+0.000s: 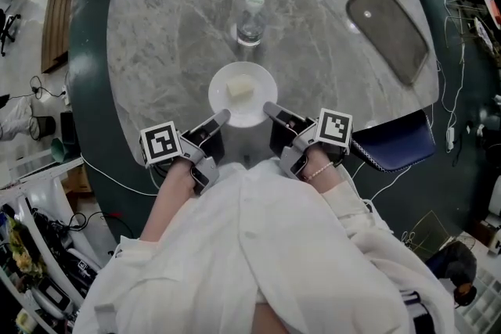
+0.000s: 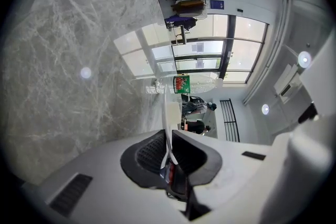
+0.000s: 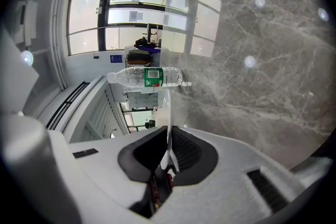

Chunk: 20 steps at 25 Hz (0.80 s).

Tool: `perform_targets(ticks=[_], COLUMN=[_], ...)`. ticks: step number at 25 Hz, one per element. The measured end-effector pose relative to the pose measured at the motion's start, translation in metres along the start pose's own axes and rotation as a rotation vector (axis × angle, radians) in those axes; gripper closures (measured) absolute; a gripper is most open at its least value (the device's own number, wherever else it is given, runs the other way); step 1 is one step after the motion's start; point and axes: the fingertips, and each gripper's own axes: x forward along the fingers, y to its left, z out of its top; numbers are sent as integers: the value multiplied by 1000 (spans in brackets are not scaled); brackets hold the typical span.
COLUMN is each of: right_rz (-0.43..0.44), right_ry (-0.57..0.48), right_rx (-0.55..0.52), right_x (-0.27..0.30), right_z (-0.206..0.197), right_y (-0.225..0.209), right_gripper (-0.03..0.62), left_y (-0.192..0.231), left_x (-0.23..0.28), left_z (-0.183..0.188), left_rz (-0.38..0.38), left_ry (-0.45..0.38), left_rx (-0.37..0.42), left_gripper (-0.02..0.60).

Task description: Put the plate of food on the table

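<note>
We hold the plate (image 1: 263, 92) at mid-frame over the desk (image 1: 164, 35), left gripper (image 1: 224, 117) and right gripper (image 1: 270, 107) each clamped on its lower rim.

The person is wearing a loose white garment (image 1: 250, 254) and a pale bead bracelet (image 1: 317, 170) behind the right gripper's (image 1: 269, 106) fingers (image 1: 279, 114).

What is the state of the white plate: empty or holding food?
Holding food: one pale yellow piece lies near the middle of the plate, whose rim the left gripper and right gripper clamp.
</note>
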Motion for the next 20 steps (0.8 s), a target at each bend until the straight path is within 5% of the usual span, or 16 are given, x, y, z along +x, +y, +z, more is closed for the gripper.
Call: perform_targets(ticks=[13,20], right_rz=[-186,-255], right_ry=[164,227], right_rx=[-411,-454], right_x=[6,10], right_z=[-13,-15], right_y=[-26,-48], right_gripper=[545,528], left_y=[30,50], left_x=[4,9], left_z=[-12,-14], left_rz=[47,81], left_ry=[103,124], left_rx=[33,8], left_gripper=[557,557])
